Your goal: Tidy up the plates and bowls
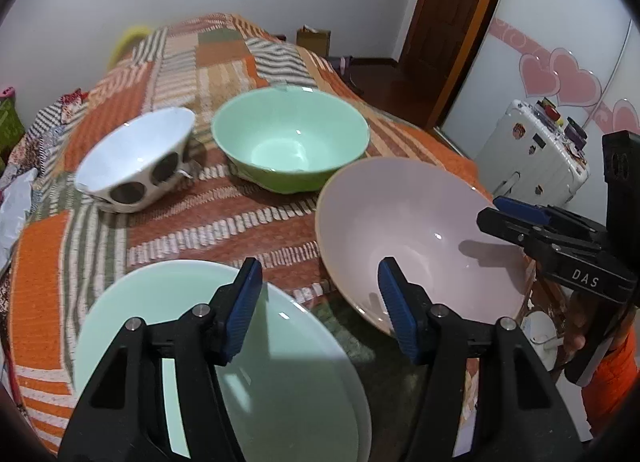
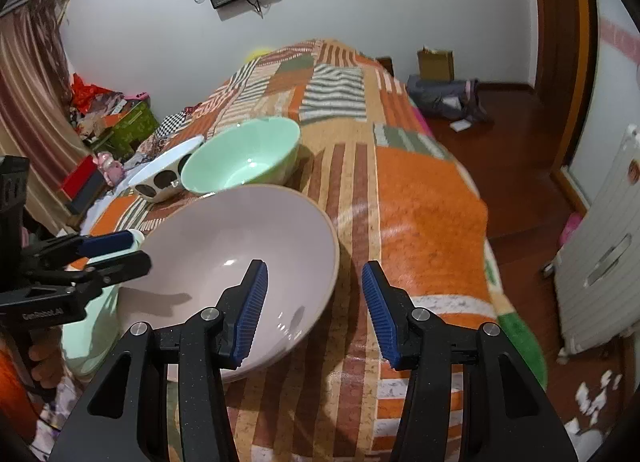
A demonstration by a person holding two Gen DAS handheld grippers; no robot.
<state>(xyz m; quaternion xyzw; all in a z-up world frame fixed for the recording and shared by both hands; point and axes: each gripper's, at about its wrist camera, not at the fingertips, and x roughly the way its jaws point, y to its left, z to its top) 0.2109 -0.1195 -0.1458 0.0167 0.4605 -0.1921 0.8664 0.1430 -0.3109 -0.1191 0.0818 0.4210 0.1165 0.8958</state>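
Observation:
On a patchwork bedspread [image 1: 224, 218] lie a pale pink bowl [image 1: 404, 230], a green bowl [image 1: 292, 138], a white bowl with dark dots [image 1: 136, 162] tipped on its side, and a mint plate [image 1: 280, 374]. My left gripper [image 1: 320, 310] is open and empty, above the gap between the mint plate and the pink bowl. My right gripper [image 2: 314, 310] is open and empty, its left finger over the pink bowl [image 2: 224, 262] near rim. The green bowl [image 2: 244, 154] and dotted bowl [image 2: 164, 178] lie beyond. Each gripper shows in the other's view: right [image 1: 516, 218], left [image 2: 116, 250].
The bed's right edge drops to a wooden floor [image 2: 516, 166] with a white suitcase [image 1: 532, 158], a bag and scraps. Clutter and boxes [image 2: 120, 122] lie beside the bed's left side. A door [image 1: 452, 22] stands at the back right.

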